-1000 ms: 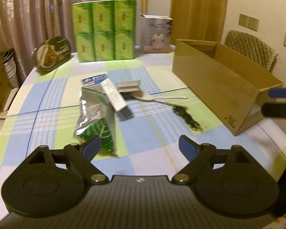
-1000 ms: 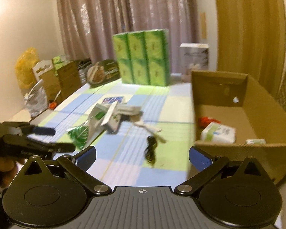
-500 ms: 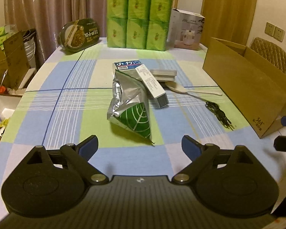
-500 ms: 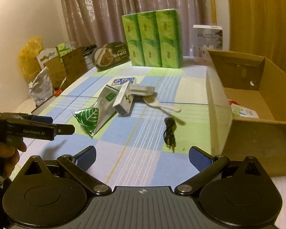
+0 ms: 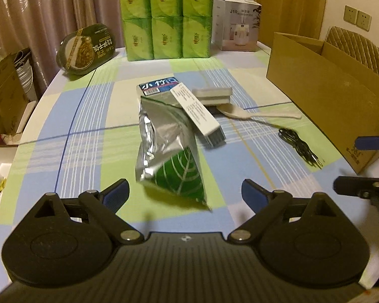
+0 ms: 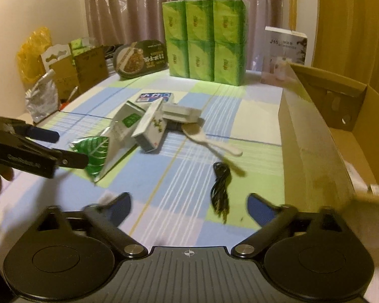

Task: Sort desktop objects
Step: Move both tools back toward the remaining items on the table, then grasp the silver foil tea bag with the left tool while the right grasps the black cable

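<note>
both grippers, jaws apart, now lower toward the foil pouch [image 5: 169,151].

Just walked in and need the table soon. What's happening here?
A person is sorting clutter with a handheld tool in each hand. The left tool, open, faces the silver-green foil pouch. The right tool, its jaws just narrowing but empty, faces the black cable. The cardboard box stands at the right. Nothing is held.
</note>
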A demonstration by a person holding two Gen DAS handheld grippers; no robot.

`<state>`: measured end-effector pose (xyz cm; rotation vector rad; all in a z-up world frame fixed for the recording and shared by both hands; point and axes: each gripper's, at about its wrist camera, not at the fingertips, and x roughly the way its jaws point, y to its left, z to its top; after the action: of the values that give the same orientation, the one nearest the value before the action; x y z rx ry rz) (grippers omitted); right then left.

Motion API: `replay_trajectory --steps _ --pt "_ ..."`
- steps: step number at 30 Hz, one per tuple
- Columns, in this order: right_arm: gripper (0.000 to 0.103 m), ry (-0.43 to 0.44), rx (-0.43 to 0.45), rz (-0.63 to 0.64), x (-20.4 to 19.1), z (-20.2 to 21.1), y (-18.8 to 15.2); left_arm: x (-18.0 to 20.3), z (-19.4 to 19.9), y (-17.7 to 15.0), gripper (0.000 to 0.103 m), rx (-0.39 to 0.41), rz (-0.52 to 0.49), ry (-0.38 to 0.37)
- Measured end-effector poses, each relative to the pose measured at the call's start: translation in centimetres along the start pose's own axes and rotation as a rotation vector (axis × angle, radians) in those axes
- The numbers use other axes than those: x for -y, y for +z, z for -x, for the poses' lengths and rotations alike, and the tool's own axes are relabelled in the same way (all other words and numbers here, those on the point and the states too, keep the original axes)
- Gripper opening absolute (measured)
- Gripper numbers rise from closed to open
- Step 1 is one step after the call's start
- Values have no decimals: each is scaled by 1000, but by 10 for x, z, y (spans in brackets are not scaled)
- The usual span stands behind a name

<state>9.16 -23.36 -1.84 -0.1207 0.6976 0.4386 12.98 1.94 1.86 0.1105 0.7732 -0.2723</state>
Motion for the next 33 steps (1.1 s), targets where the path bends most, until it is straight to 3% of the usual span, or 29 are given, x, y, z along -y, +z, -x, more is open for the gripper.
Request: replay_trajectory --steps 5,9,16,17,19,29,33 --pt "74 -36 -26 37 6 -30 8 -8 -15 16 93 -21 -7 -23" --pt "57 -55 -70 38 13 -54 11 -14 -26 25 93 -37 -14 -33" --pt "39 -83 -119 13 23 -78 10 -21 -43 31 93 -83 -18 -68" --pt "35 -82 -115 12 23 -78 10 -22 -46 32 93 -90 -16 -76" --pt "13 -74 -114 23 20 -78 11 -24 -48 34 93 -96 -19 -84" --pt "11 -5 -93 49 -2 -84 22 -36 -70 54 92 -125 2 -119" --pt "11 4 -87 61 -8 -86 28 -40 -87 61 84 -190 20 -145"
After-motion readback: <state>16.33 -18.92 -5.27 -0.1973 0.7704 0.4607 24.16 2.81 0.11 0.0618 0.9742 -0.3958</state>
